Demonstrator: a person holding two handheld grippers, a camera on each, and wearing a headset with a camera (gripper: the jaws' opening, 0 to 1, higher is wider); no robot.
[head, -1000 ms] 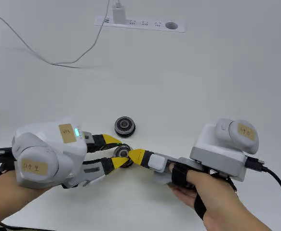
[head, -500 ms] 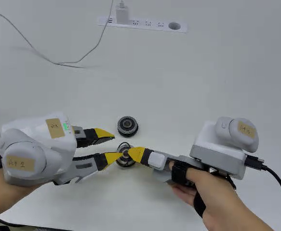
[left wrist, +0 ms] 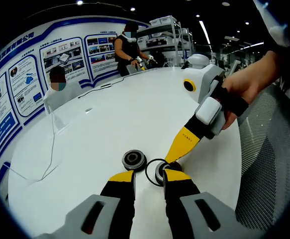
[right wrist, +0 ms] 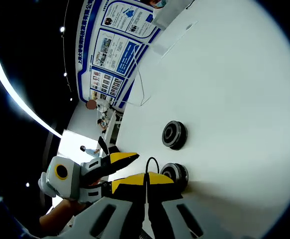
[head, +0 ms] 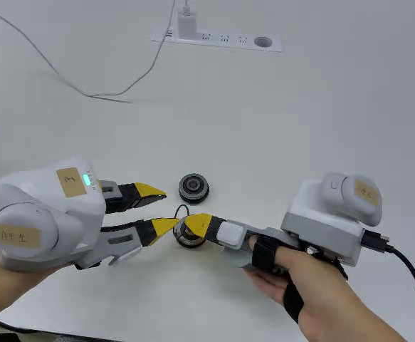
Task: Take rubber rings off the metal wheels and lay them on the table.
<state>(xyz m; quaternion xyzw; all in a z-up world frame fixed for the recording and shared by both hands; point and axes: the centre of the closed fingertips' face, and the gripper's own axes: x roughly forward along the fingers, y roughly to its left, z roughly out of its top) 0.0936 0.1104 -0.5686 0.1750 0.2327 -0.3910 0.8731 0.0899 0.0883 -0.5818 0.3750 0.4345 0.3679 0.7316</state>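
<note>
Two small metal wheels lie on the white table (head: 278, 128). The far wheel (head: 193, 187) (left wrist: 134, 159) (right wrist: 174, 134) stands alone. The near wheel (head: 187, 236) (left wrist: 165, 172) (right wrist: 175, 175) has a thin black rubber ring (head: 181, 211) (left wrist: 153, 165) (right wrist: 151, 160) looping loose off its left side. My right gripper (head: 193, 223) (right wrist: 145, 180) is shut, and its yellow tip rests on the near wheel. I cannot tell whether it pinches the ring. My left gripper (head: 157, 207) (left wrist: 149, 177) is open just left of that wheel, its jaws on either side of the ring.
A white power strip (head: 218, 38) with a plug and a grey cable (head: 65, 78) lies at the table's far edge. In the left gripper view, people stand beyond the far end of the table, by blue wall displays.
My left gripper has drawn back to the left, away from the near wheel, and its jaws have spread. The ring now shows as a loose loop. The right gripper has stayed on the wheel.
</note>
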